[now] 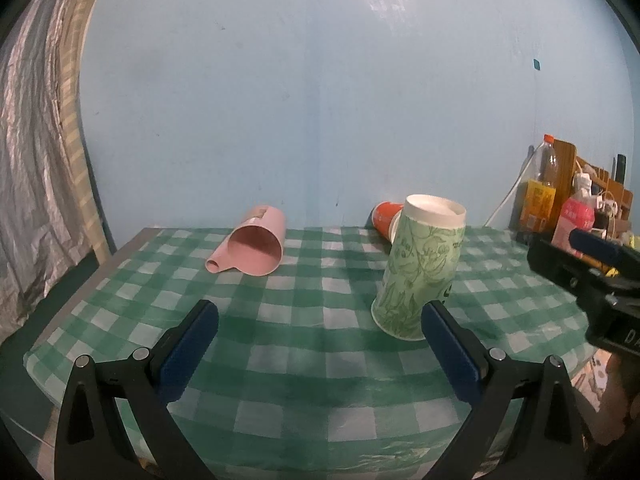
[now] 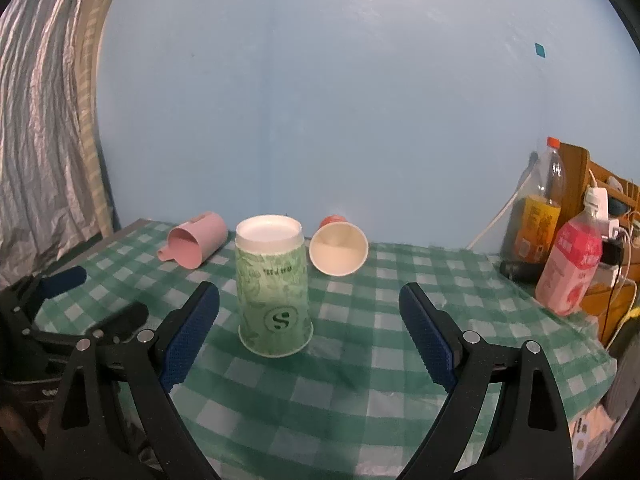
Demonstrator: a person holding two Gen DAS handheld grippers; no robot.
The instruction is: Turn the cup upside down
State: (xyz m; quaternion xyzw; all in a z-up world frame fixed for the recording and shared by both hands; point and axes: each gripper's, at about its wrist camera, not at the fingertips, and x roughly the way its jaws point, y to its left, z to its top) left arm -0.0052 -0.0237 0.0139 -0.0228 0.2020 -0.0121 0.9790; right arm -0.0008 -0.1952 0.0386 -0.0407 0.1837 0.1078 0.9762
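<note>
A green patterned paper cup (image 2: 274,288) stands upside down on the checked tablecloth, white base up; it also shows in the left wrist view (image 1: 420,272). My right gripper (image 2: 310,312) is open and empty, just short of the cup, which sits nearer its left finger. My left gripper (image 1: 320,328) is open and empty; the cup stands beside its right fingertip (image 1: 436,320). A pink mug (image 1: 252,246) (image 2: 196,242) lies on its side at the back left. An orange paper cup (image 2: 338,246) (image 1: 386,218) lies on its side behind the green cup.
The table (image 2: 360,360) has a green-and-white checked cloth and ends at a blue wall. At the right edge stand an orange-capped bottle (image 2: 538,216), a pink bottle (image 2: 572,264) and a wooden rack with cables (image 2: 612,208). A grey curtain (image 2: 44,120) hangs at the left.
</note>
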